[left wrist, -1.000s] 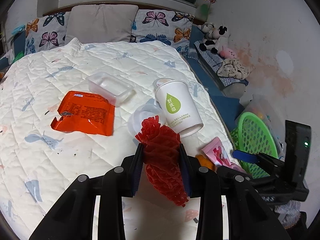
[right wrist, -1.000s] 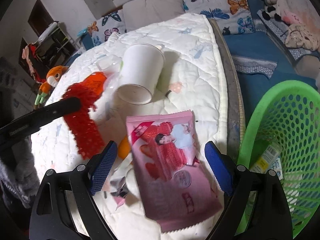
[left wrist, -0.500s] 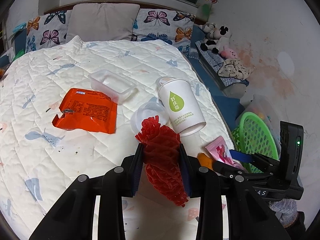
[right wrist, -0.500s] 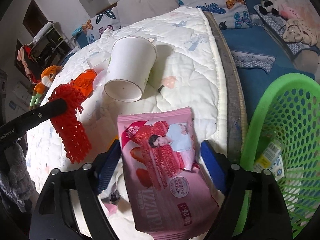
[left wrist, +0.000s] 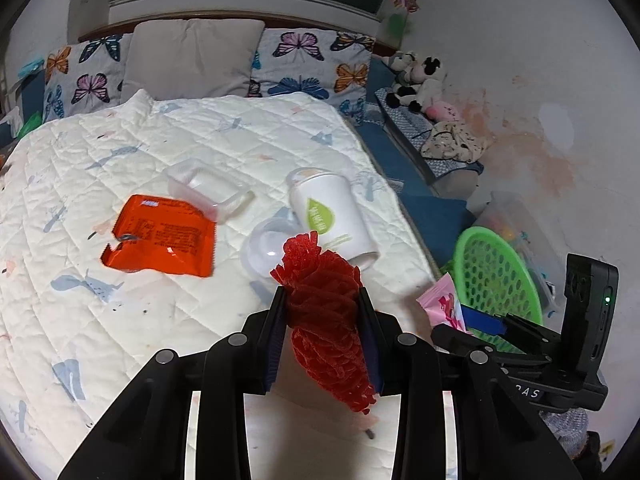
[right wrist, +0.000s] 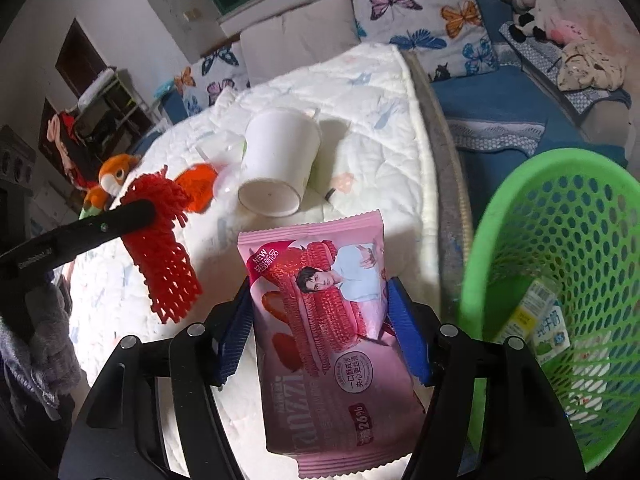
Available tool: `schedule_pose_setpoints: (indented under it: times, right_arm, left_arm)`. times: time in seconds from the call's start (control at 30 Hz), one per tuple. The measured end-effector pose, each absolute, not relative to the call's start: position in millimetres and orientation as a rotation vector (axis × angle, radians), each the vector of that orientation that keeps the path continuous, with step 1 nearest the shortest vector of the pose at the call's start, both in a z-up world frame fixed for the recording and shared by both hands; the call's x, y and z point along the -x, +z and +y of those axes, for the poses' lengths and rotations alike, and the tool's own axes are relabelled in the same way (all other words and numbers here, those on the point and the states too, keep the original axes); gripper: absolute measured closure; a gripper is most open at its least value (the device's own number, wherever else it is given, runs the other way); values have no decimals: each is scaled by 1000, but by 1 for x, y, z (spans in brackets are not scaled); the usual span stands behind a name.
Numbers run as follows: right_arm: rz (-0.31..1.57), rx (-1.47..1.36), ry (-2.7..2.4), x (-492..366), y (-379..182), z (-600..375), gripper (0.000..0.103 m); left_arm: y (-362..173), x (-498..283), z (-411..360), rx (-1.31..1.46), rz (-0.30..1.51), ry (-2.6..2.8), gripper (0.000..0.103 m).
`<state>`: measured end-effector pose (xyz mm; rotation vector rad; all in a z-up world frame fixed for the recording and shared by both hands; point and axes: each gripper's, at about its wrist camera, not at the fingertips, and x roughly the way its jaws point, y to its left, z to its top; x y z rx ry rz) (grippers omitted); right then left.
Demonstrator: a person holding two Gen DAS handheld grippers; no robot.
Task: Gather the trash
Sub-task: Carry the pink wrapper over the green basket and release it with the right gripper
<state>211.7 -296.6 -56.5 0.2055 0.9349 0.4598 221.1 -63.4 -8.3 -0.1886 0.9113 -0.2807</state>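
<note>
Already the left gripper [left wrist: 322, 334] pinches a red foam fruit net [left wrist: 326, 316] above the white quilted bed [left wrist: 120, 320], where an orange foil wrapper [left wrist: 162, 236], clear plastic tray [left wrist: 208, 192] and tipped white paper cup [left wrist: 332, 216] remain. Rightward, the right gripper [right wrist: 320, 328], jaws just closing, clamps a pink snack packet [right wrist: 328, 320] beside the green mesh basket [right wrist: 560, 260], which already holds a small carton [right wrist: 540, 320]; nothing blocks the drop.

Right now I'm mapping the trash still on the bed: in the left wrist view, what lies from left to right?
Orange wrapper → clear plastic tray → clear dome lid → white paper cup → pink snack packet → green basket.
</note>
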Motion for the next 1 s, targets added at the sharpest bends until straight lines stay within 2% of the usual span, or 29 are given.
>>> schedule_pose_setpoints:
  times: [0.63,1.0]
  right_arm:
    - [881,-295,188,-188,-60,-416,36]
    - [875,-309,98,-191,-69,-450,34]
  left_arm:
    - [15,-228,-164,84,905,-457,70]
    - [18,-232,-216,22,909,-514,70]
